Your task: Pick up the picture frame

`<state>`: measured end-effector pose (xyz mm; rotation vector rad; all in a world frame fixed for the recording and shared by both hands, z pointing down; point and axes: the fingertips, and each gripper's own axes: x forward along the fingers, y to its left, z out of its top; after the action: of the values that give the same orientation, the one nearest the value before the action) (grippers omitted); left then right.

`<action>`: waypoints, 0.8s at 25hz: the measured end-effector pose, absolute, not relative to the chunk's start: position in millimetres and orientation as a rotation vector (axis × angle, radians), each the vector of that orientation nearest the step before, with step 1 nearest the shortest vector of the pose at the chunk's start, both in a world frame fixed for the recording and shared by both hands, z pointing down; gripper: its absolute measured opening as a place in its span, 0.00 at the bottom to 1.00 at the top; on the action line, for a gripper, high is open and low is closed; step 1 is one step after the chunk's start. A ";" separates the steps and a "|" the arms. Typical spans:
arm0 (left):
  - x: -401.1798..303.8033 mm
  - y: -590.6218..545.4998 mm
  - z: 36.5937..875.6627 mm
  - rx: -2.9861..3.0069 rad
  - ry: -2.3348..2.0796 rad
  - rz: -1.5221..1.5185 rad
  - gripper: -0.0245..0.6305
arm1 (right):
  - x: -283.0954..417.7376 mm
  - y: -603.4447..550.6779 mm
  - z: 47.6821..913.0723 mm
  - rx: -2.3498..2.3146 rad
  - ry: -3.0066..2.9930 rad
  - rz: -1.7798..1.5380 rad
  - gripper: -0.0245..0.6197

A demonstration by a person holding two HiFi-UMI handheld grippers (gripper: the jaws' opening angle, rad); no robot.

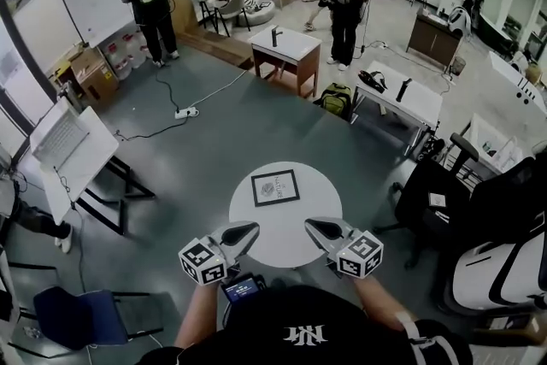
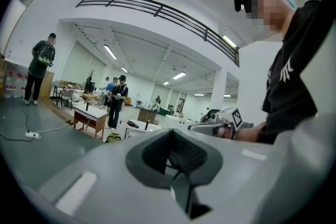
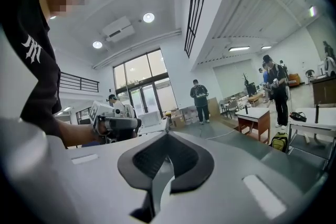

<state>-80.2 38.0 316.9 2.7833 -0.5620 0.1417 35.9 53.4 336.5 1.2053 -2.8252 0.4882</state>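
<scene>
- Left hand-held gripper (image 1: pixel 246 230) has its jaws pressed together with nothing between them. It hangs over the near edge of the bench (image 1: pixel 278 248), pointing inward.
- Frame (image 1: pixel 275 187) lies flat on the far half of the bench, apart from both hand-held grippers and untouched. I judge the pick has not begun, since nothing is gripped or lifted.
- Right hand-held gripper (image 1: pixel 314 227) mirrors the left: jaws together, empty, over the near right edge of the bench.
- Left to do, as I read it: open one pair of jaws, reach across the bench, close on an edge of the frame and raise it. A frame lying flat offers little to bite on, so I expect getting a jaw under its edge to be the hard part.
- Hidden from me: neither gripper view shows the frame or the bench. Each looks out almost level across the room and catches only the opposite hand-held gripper and the arm holding it.
- In the head view the frame is too small for me to make out its picture, how thick it is, or whether it has a stand on the back.
</scene>
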 end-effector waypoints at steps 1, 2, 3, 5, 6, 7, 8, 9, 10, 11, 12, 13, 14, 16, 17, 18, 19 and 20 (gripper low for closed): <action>-86.4 29.7 316.5 2.782 -0.561 0.149 0.04 | 28.2 45.9 334.3 1.203 -2.822 0.485 0.04; -93.0 21.5 316.9 2.780 -0.562 0.152 0.04 | 20.6 38.5 332.7 1.200 -2.818 0.482 0.04; -99.4 13.3 317.8 2.777 -0.562 0.151 0.04 | 13.5 31.0 332.0 1.197 -2.814 0.478 0.04; -109.8 -2.7 321.9 2.769 -0.554 0.145 0.04 | 2.9 16.3 333.2 1.198 -2.803 0.471 0.04; -113.6 -9.7 325.4 2.765 -0.548 0.148 0.04 | -0.7 10.0 335.5 1.203 -2.794 0.472 0.04; -117.0 -15.7 329.6 2.759 -0.542 0.153 0.04 | -4.0 4.9 338.6 1.209 -2.784 0.477 0.04; -120.6 -21.2 334.1 2.753 -0.534 0.159 0.04 | -7.7 0.9 342.2 1.215 -2.775 0.486 0.04; -124.1 -26.7 338.8 2.748 -0.527 0.163 0.04 | -11.6 -2.5 346.1 1.218 -2.767 0.495 0.04; -126.8 -32.9 343.1 2.743 -0.522 0.166 0.04 | -15.2 -5.8 350.2 1.216 -2.761 0.504 0.04; -128.2 -39.4 346.8 2.736 -0.519 0.166 0.04 | -17.7 -9.1 354.3 1.211 -2.752 0.513 0.04; -128.2 -45.7 349.8 2.725 -0.516 0.163 0.04 | -19.0 -12.1 357.9 1.205 -2.742 0.523 0.04; -127.1 -51.1 352.3 2.712 -0.513 0.157 0.04 | -19.0 -14.9 361.0 1.199 -2.731 0.534 0.04; -125.4 -55.7 354.9 2.699 -0.509 0.153 0.04 | -18.1 -18.0 363.6 1.196 -2.722 0.546 0.04; -120.9 -64.8 363.4 2.676 -0.495 0.160 0.04 | -15.0 -27.1 369.8 1.200 -2.713 0.569 0.04; -117.6 -69.8 369.0 2.666 -0.487 0.169 0.04 | -12.5 -32.9 373.7 1.204 -2.709 0.578 0.04; -112.9 -74.6 374.3 2.656 -0.479 0.175 0.04 | -9.0 -38.9 377.6 1.206 -2.705 0.584 0.04; -106.9 -79.1 378.4 2.648 -0.475 0.178 0.04 | -4.3 -44.7 381.1 1.205 -2.703 0.586 0.04; -100.2 -83.4 381.6 2.641 -0.474 0.181 0.04 | 1.5 -50.4 383.9 1.202 -2.704 0.587 0.04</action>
<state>-100.2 -83.4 381.6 2.6413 -0.4740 0.1805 1.5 -50.4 383.9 1.2015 -2.7037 0.5872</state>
